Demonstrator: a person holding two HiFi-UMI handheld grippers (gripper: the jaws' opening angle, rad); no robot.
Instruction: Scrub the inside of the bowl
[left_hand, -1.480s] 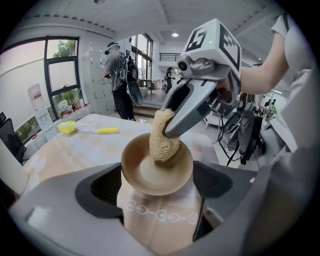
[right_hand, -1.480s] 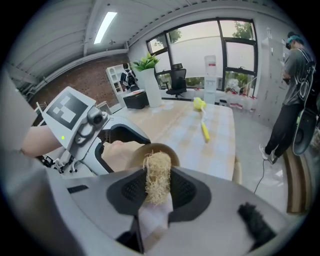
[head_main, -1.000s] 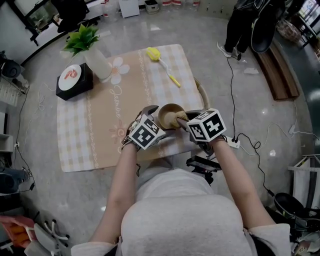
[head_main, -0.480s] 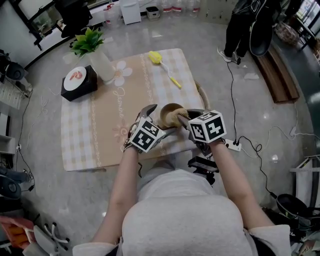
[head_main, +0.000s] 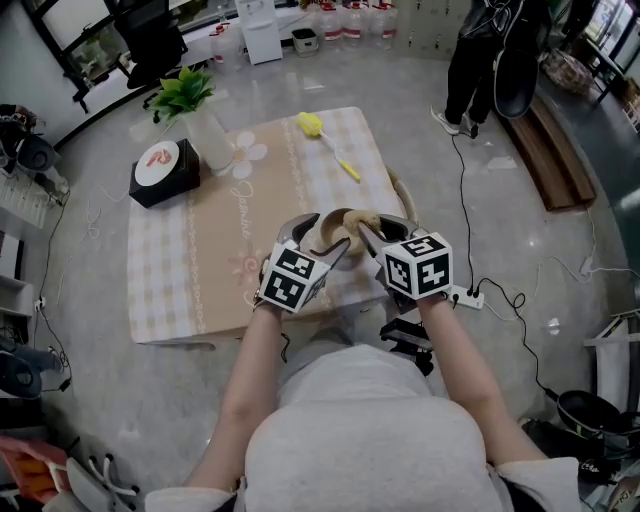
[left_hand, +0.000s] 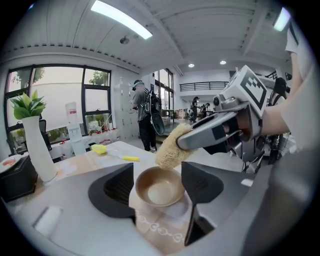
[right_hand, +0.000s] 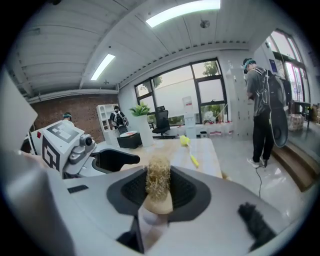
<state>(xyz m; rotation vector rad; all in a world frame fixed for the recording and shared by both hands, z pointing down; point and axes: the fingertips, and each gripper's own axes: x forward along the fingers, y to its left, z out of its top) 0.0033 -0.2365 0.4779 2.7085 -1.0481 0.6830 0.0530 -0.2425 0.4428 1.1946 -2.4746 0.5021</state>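
Note:
A small tan bowl is at the near edge of the checked tablecloth. It sits between the jaws of my left gripper, which have just been closing, and its rim touches both pads. My right gripper is shut on a straw-coloured loofah scrubber. In the left gripper view the scrubber hangs just above the bowl's far right rim. The inside of the bowl looks smooth and pale.
On the cloth lie a yellow dish brush, a white vase with a green plant and a black box with a white lid. A power strip and cables are on the floor to the right. A person stands at the back.
Both grippers have risen together. The left jaws have narrowed onto the bowl. The scrubber has come up out of the bowl to just above its rim.

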